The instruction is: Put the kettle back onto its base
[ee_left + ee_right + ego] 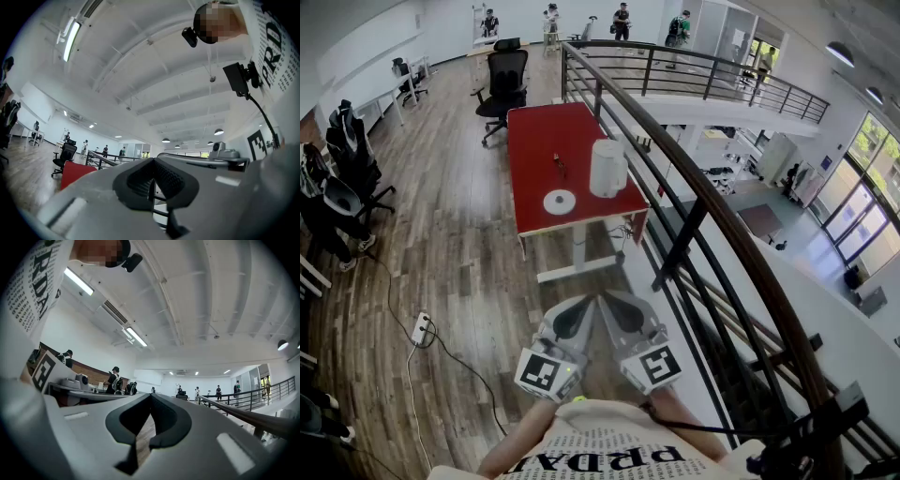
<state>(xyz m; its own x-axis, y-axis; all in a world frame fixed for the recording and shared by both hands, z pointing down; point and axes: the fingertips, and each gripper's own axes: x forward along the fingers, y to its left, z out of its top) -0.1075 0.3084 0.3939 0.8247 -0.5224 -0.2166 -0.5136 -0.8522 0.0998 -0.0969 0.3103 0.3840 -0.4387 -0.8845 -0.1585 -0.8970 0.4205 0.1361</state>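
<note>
A wooden floor (459, 244) runs beside a dark railing (694, 202), and a red table (539, 141) stands well ahead of you, close against that railing. The white kettle (607, 168) stands upright on the table's near right part. Its round white base (560, 202) lies near it, to its left and closer to the near edge, with a gap between them. You hold your left tongs (581, 309) and right tongs (614, 305) side by side close to your chest, well apart from the table. Each pair is pressed together on nothing.
</note>
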